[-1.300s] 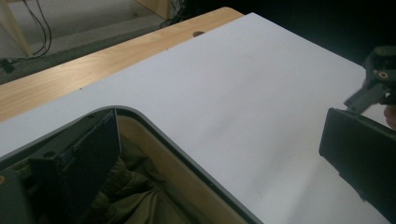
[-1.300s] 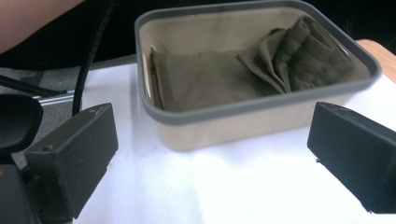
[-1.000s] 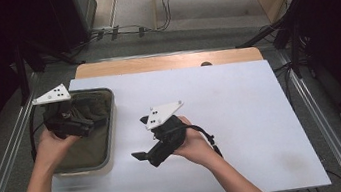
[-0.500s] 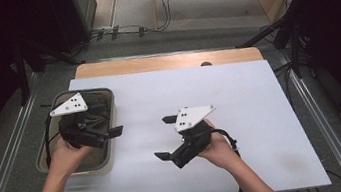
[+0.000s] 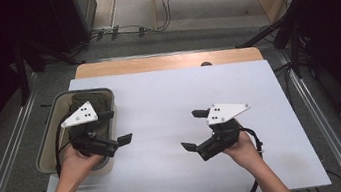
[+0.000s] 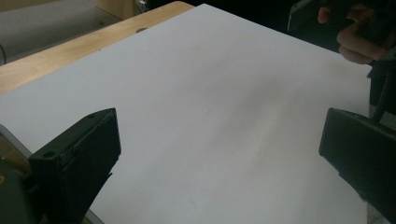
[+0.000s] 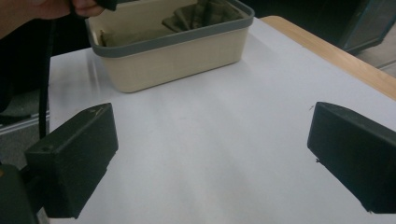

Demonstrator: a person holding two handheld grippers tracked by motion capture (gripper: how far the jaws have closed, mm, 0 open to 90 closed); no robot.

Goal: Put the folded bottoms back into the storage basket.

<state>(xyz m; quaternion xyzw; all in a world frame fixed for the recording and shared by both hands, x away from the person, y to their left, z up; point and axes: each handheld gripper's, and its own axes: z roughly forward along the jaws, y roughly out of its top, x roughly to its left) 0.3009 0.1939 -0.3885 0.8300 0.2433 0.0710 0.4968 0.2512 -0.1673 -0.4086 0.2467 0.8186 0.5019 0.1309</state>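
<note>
- A beige bin point(image 5: 47, 148) with a grey rim sits at the left edge of the white table point(image 5: 169, 101), and a dark olive cloth point(image 5: 89, 100) lies crumpled inside it toward the far end.
- In the right gripper view, the cloth point(image 7: 205, 11) lies folded against the far wall of the bin point(image 7: 177, 49), below the rim.
- The left tongs point(image 5: 118, 127) are held above the near right part of the bin, pointing right across the table, jaws spread wide and gripping nothing.
- A hand point(image 5: 74, 165) holds the left tongs from below, with a black cable trailing down beside the bin.
- The right tongs point(image 5: 194, 129) hover over the bare table, well apart from the bin, pointing left toward it, jaws spread wide with nothing between them.
- The other hand point(image 5: 244, 148) grips the right tongs from the near side.
- A strip of wooden tabletop point(image 5: 164, 62) shows along the far edge of the white surface.
</note>
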